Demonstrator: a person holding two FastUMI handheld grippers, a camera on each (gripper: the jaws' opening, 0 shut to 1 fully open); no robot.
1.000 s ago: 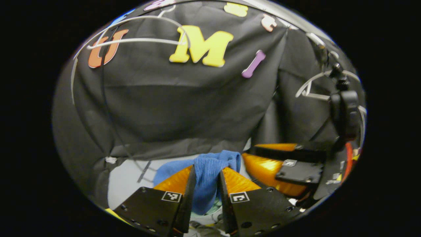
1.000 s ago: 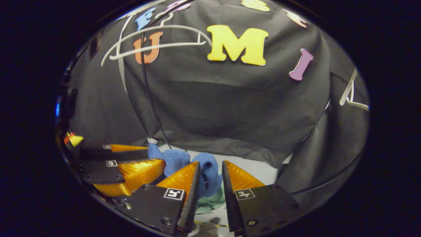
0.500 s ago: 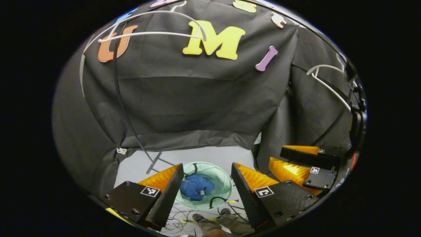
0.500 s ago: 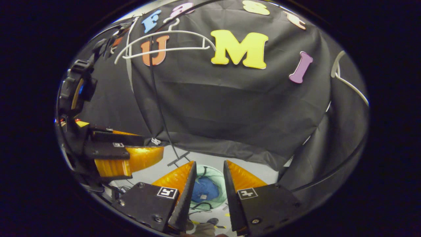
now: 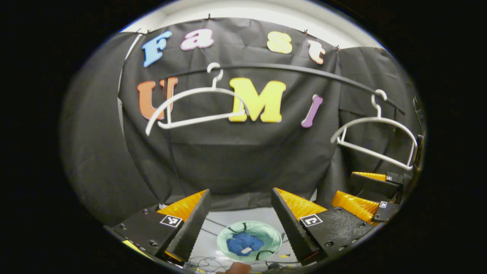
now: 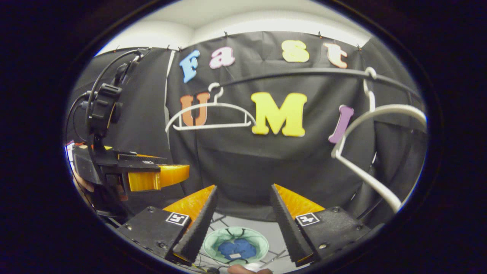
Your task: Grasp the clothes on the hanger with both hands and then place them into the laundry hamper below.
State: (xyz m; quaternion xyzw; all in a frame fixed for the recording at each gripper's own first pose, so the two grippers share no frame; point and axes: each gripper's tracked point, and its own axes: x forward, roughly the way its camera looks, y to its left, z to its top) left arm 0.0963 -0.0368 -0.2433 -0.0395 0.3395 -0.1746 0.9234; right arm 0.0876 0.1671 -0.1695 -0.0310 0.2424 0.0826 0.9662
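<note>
Left gripper view: camera rides above its own fingers (image 5: pixel 198 220), held high and facing the booth's black cloth wall (image 5: pixel 236 160) from a moderate distance, tilted slightly downward so the floor (image 5: pixel 243 219) shows far below. Right gripper view: same arrangement over its own fingers (image 6: pixel 283 217), facing the same wall from a station to the right, nearer the right-hand hanger (image 6: pixel 365 167). Shared between the two views: the rail (image 5: pixel 281 68) (image 6: pixel 304 72), both white hangers (image 5: pixel 198 108) (image 6: pixel 213 114), the wall, and the laundry hamper (image 5: pixel 249 241) (image 6: pixel 236 245) on the floor. Each view catches the other gripper at its edge.
</note>
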